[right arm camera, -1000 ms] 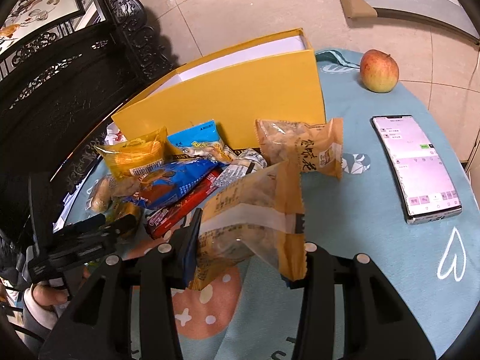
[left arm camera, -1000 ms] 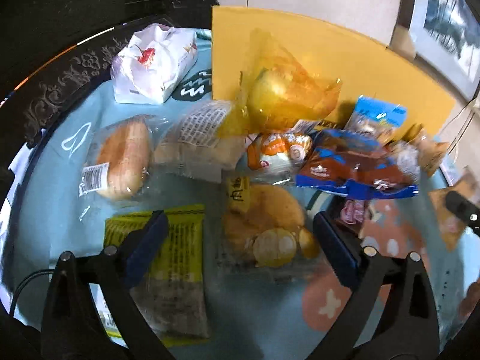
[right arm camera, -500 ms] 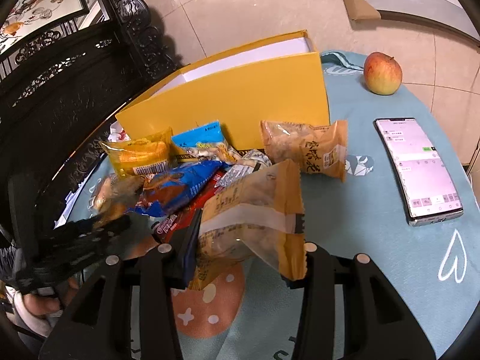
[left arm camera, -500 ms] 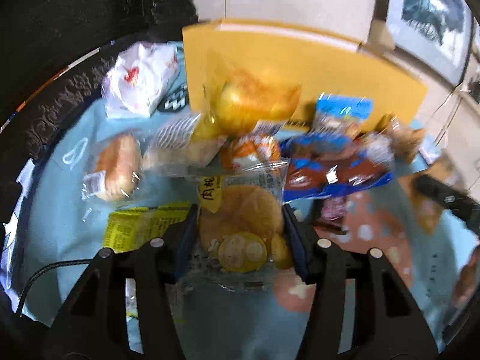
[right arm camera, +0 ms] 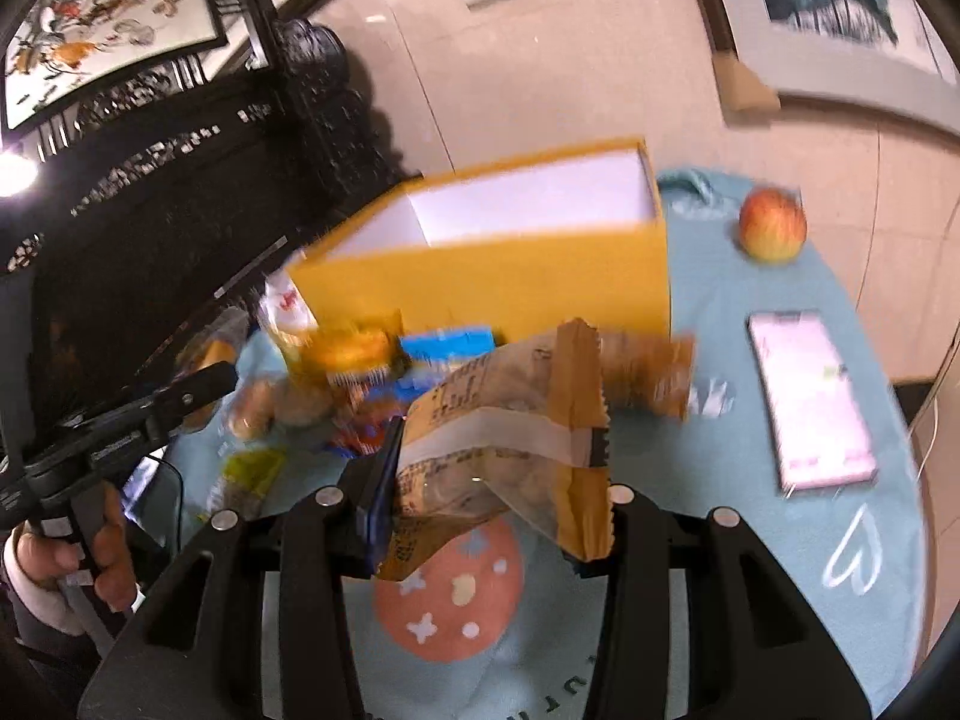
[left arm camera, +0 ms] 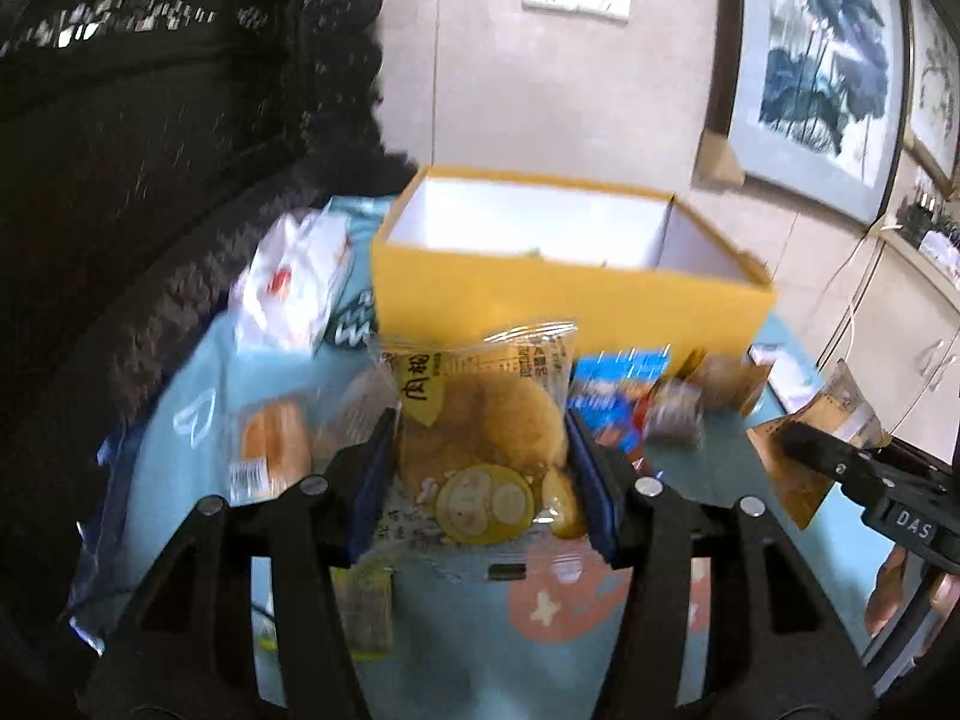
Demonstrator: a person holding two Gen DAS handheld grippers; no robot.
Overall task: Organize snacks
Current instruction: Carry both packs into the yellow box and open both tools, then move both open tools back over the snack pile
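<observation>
My left gripper [left arm camera: 480,468] is shut on a clear bread packet with a yellow label [left arm camera: 480,420] and holds it above the table, in front of the open yellow box [left arm camera: 558,300]. My right gripper [right arm camera: 492,492] is shut on a tan pastry packet [right arm camera: 510,420], also lifted, short of the same yellow box [right arm camera: 510,282]. Several other snack packets [right arm camera: 354,354] lie in a heap against the box's near wall. The right gripper also shows at the right edge of the left wrist view [left arm camera: 840,462].
A white packet [left arm camera: 294,282] lies left of the box. A wrapped bun [left arm camera: 270,444] and a yellow-green packet [left arm camera: 360,606] lie at the left. An apple [right arm camera: 772,223] and a phone [right arm camera: 810,396] lie on the blue tablecloth [right arm camera: 750,600] at the right. A dark carved screen [right arm camera: 150,180] stands behind.
My left gripper closed on the bread packet and lifted it toward the box. My right gripper rose with the tan packet, so the box's white inside shows now.
</observation>
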